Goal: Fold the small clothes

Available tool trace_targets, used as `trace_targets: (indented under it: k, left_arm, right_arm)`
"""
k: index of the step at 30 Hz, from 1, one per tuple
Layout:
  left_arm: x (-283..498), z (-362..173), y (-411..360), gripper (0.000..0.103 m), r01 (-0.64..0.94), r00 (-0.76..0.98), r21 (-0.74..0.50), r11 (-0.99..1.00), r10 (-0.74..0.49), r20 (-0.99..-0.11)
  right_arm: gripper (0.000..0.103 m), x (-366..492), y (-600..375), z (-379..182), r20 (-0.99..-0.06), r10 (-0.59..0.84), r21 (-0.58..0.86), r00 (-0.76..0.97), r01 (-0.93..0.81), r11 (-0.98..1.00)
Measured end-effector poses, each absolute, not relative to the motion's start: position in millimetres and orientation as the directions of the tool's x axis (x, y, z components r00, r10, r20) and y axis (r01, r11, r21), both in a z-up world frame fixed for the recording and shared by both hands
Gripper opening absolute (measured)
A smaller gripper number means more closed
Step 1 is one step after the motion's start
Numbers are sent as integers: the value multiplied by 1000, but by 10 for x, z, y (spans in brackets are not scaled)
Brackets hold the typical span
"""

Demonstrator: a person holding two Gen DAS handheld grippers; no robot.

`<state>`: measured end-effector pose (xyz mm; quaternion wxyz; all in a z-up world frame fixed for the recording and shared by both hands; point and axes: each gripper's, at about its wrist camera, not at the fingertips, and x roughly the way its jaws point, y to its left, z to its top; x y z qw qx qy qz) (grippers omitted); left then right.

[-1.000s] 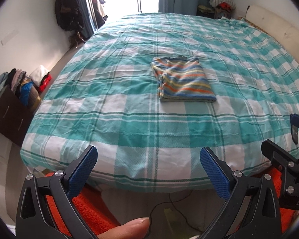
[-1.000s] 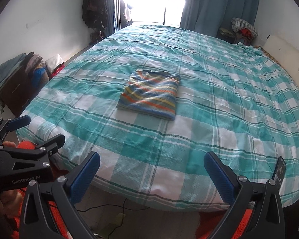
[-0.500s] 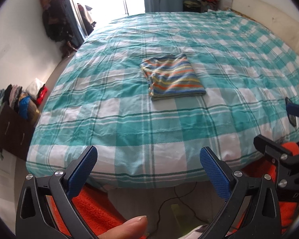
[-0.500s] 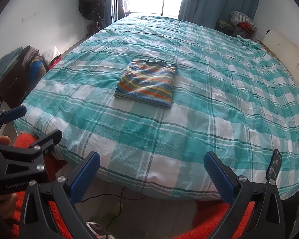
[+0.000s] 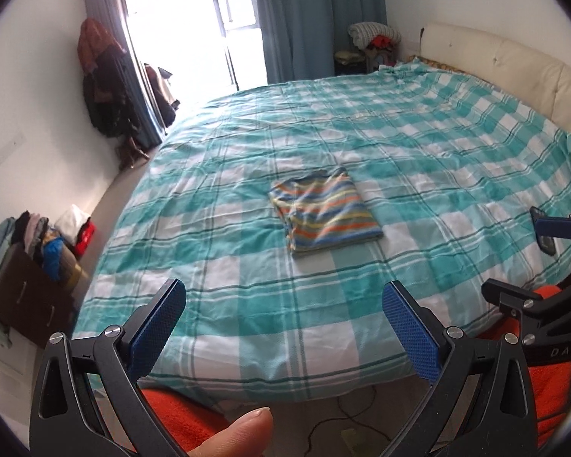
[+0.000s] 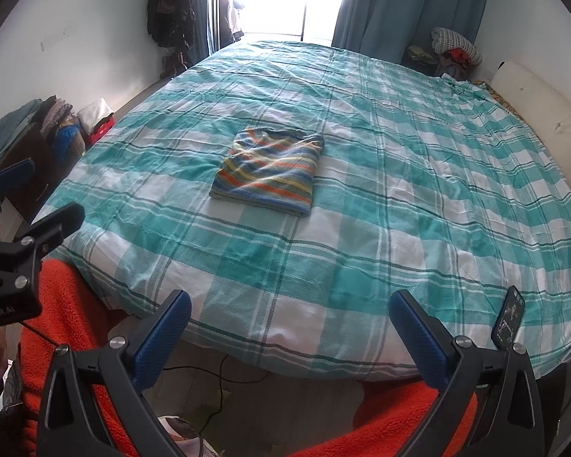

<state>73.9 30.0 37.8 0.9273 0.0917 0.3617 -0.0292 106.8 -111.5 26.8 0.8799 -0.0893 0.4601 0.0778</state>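
I hold both tools off the near edge of the bed (image 6: 361, 266), the left gripper (image 5: 283, 327) and right gripper (image 6: 289, 333) spread wide and empty. The striped shirt (image 6: 268, 169) lies mid-bed, well apart from both, a soft knit already folded into a flat rectangle. I judge the fold finished, so the best move is to keep clear and not snag the crinkled plaid cover.

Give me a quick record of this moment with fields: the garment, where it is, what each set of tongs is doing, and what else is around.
garment: striped shirt, folded into a neat rectangle
location: lying flat near the middle of the checked bed cover
left tongs: open, empty, held back past the near bed edge
right tongs: open, empty, also short of the bed
contact: neither set touches the shirt
surroundings: clothes pile on a dark dresser at left, blue curtain, cream headboard at right
task state: fold looks finished
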Motion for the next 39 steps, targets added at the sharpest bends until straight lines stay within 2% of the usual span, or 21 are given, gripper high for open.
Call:
trace_targets:
  k: [7, 11, 19, 24, 39]
  left_arm:
    - [692, 271, 298, 103, 85, 669, 104, 991, 20, -743]
    - [720, 240, 274, 103, 62, 644, 126, 990, 57, -763]
    - [768, 147, 197, 103, 50, 556, 100, 994, 55, -829]
    - [743, 151, 187, 103, 38, 551, 101, 994, 64, -832]
    - [776, 235, 372, 102, -20, 570, 63, 998, 63, -819]
  right_arm:
    - [103, 1036, -1062, 317, -819, 71, -80, 570, -234, 969]
    - [103, 1011, -1001, 322, -820, 85, -73, 567, -251, 965]
    - [103, 992, -986, 337, -821, 100, -54, 562, -250, 967]
    - [103, 1004, -1014, 342, -833, 126, -13, 539, -246, 969]
    - [103, 1020, -997, 491, -814, 110, -28, 570, -228, 973]
